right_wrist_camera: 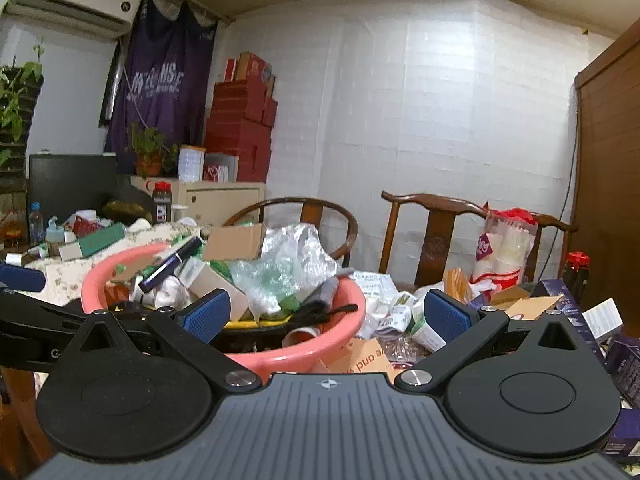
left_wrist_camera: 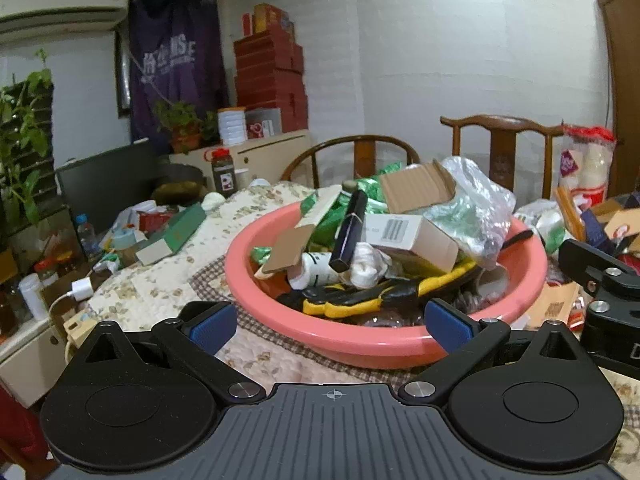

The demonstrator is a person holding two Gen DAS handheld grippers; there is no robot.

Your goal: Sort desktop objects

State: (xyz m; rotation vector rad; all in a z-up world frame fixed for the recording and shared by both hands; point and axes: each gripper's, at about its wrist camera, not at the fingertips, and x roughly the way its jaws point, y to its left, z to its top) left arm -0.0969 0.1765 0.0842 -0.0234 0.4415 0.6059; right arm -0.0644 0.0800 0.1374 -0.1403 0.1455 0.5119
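A pink basin [left_wrist_camera: 384,344] heaped with boxes, bags and a black tube [left_wrist_camera: 350,232] sits on the quilted counter [left_wrist_camera: 168,280]. Left tongs [left_wrist_camera: 332,326] and right tongs [right_wrist_camera: 326,316] hover before it, both spread apart, holding nothing.

The basin [left_wrist_camera: 384,344] was salmon pink, holding a black tube [left_wrist_camera: 350,232], a white barcoded box [left_wrist_camera: 412,236] and yellow-and-black pliers [left_wrist_camera: 360,302]. Beneath lay a cream leaf-print cloth [left_wrist_camera: 160,284] with brown gingham. Both grippers' pads [right_wrist_camera: 208,314] were blue.
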